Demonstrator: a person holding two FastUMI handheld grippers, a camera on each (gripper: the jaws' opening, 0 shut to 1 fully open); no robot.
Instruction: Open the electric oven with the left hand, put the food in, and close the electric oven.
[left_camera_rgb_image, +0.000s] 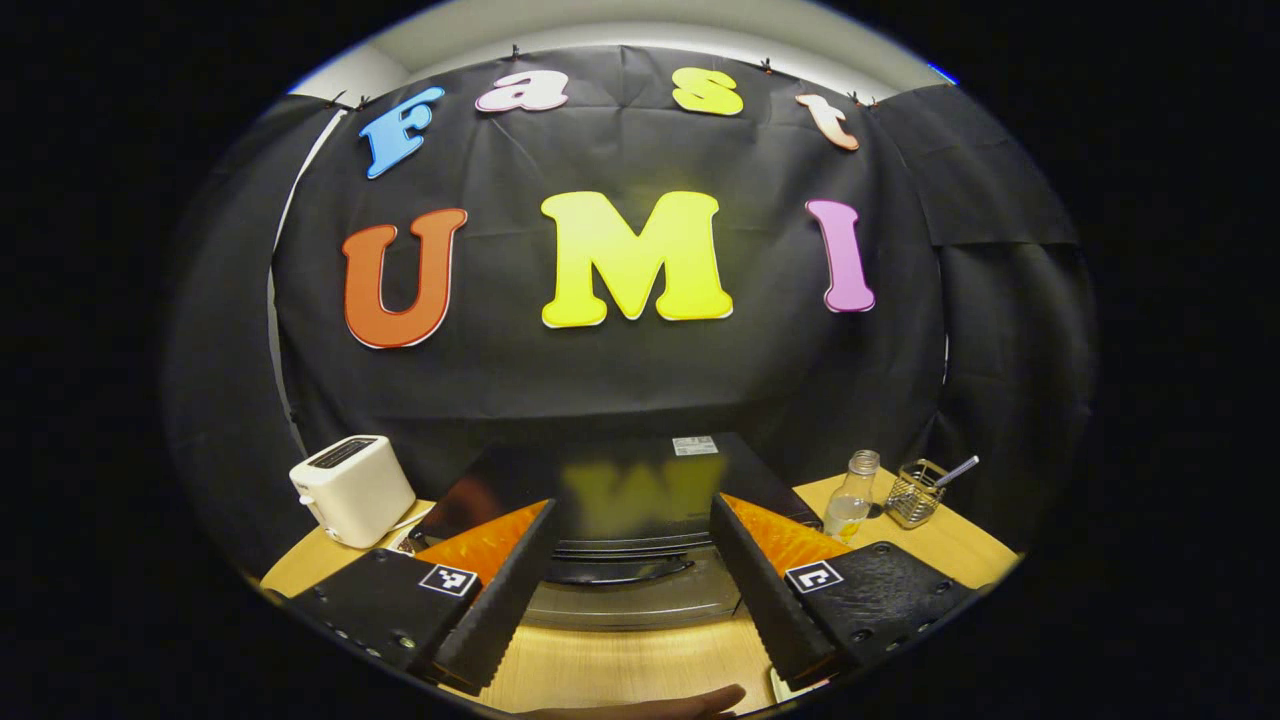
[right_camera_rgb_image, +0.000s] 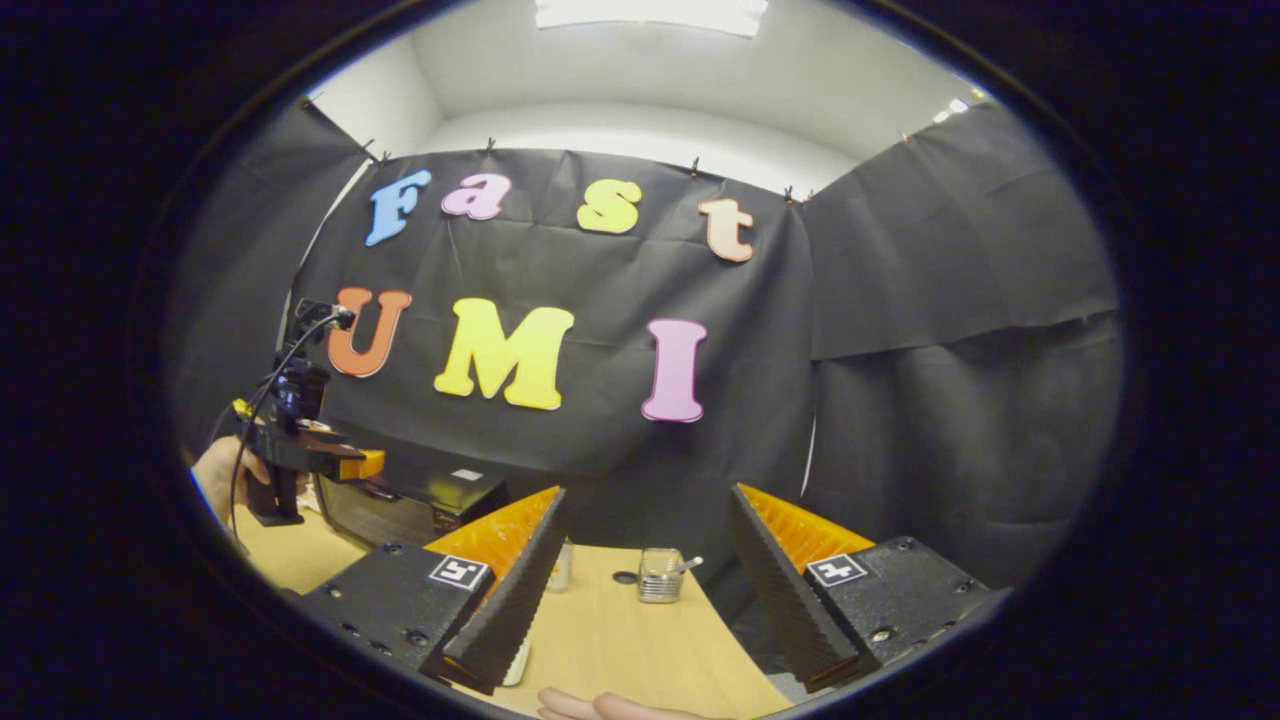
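While both tools stand wide open and empty, the electric oven (left_camera_rgb_image: 625, 520) sits shut on the wooden surface (left_camera_rgb_image: 620, 665).
Left tool (left_camera_rgb_image: 625, 600) straddles the oven's front; oven's long axis runs left to right, door facing near. White toaster (left_camera_rgb_image: 352, 488) stands at its left, clear bottle (left_camera_rgb_image: 851, 497) and wire basket (left_camera_rgb_image: 915, 492) at its right. Right tool (right_camera_rgb_image: 645, 590) hovers over bare surface.

oven (left_camera_rgb_image: 630, 520) door shut, toaster (left_camera_rgb_image: 352, 488) left, bottle (left_camera_rgb_image: 851, 497) right, bare table (left_camera_rgb_image: 620, 665) before it
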